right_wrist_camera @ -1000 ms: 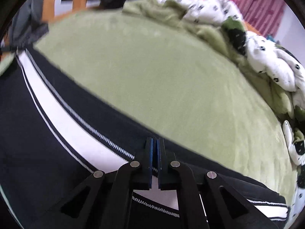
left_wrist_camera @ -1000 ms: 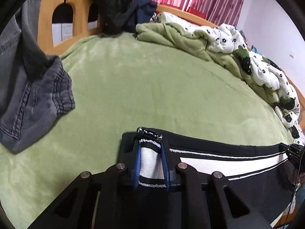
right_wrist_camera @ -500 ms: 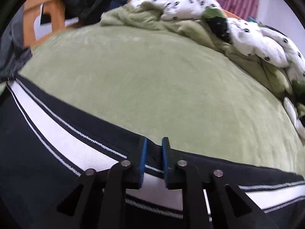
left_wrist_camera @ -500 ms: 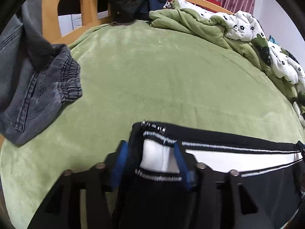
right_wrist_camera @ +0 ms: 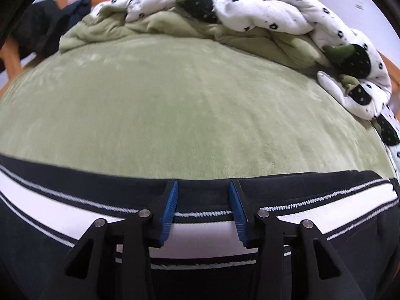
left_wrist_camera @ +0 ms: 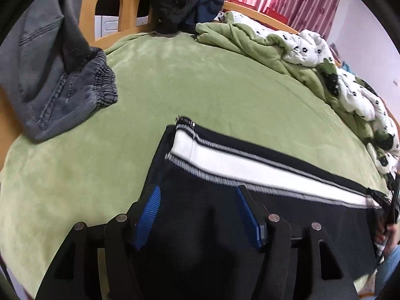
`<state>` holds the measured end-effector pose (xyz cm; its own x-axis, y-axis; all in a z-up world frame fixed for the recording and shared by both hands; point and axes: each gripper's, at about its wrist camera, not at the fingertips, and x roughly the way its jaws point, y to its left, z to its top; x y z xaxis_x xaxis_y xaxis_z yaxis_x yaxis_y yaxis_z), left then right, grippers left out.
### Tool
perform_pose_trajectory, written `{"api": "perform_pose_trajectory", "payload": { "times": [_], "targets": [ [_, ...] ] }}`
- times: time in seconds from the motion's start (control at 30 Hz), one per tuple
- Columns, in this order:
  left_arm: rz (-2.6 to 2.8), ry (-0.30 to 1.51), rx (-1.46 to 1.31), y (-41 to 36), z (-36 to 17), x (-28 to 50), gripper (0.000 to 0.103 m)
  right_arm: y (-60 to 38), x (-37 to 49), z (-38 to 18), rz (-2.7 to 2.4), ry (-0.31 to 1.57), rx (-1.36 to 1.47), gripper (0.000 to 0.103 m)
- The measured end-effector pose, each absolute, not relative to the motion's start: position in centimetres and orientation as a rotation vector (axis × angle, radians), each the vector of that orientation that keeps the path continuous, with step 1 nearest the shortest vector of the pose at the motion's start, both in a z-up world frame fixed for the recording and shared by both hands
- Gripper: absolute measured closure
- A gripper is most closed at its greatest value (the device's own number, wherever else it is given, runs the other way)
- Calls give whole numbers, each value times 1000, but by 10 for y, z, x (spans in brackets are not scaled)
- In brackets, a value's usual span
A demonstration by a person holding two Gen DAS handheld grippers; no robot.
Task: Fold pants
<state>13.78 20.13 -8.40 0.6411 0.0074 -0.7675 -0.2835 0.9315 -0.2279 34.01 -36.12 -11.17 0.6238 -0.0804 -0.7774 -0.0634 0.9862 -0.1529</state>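
- The black pants (left_wrist_camera: 250,237) with a white side stripe (left_wrist_camera: 250,170) lay flat along the near edge of the green bed (left_wrist_camera: 200,87), running from about 12 o'clock of the left gripper (left_wrist_camera: 197,215) out toward 3 o'clock.
- The left gripper's jaws were opening, about half wide; dark cloth lay between them, but the pads pressed nothing.
- The right gripper (right_wrist_camera: 203,210) hovered over the striped seam (right_wrist_camera: 200,235); its jaws were opening too, with fabric under the gap and no grip on it.
- The step in hand looked like letting go after laying the pants down. To do it well, I judged both grippers should open fully before lifting, then rise straight, so no pad drags the cloth and wrinkles the edge.
- The next grasp would best take hem and waist evenly.
- Count: one pair of black pants, two grippers, one grey denim garment (left_wrist_camera: 62,87) at 10 o'clock, one rumpled spotted quilt (right_wrist_camera: 250,12) at 1 o'clock, one dark heap of clothes (left_wrist_camera: 175,0) at 12.
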Motion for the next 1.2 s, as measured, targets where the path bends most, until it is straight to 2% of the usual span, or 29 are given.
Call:
{"api": "perform_pose_trajectory", "payload": {
  "times": [0.2, 0.43, 0.67, 0.83, 0.93, 0.97, 1.0, 1.1, 1.2],
  "targets": [
    [129, 860, -397, 200, -73, 73, 43, -339, 290, -75, 34, 870, -68, 56],
    [90, 894, -526, 209, -107, 9, 44, -301, 220, -31, 42, 842, -74, 56],
    [58, 816, -688, 231, -145, 16, 45, -274, 162, -2, 116, 843, -35, 56],
    [46, 752, -740, 239, -151, 38, 47, -272, 137, 2, 136, 883, 7, 56],
    [86, 752, -764, 243, -157, 52, 69, -272, 127, -2, 110, 895, -10, 56],
    [91, 747, -766, 245, -158, 54, 89, -273, 124, -5, 98, 897, -4, 56],
    [86, 737, -765, 249, -158, 56, 94, -276, 123, -9, 93, 904, 10, 56],
    [49, 634, -784, 261, -139, 44, 94, -284, 119, -18, 60, 942, 25, 56],
    [82, 680, -717, 254, -134, 51, 93, -296, 108, -11, 34, 906, 2, 56]
  ]
}}
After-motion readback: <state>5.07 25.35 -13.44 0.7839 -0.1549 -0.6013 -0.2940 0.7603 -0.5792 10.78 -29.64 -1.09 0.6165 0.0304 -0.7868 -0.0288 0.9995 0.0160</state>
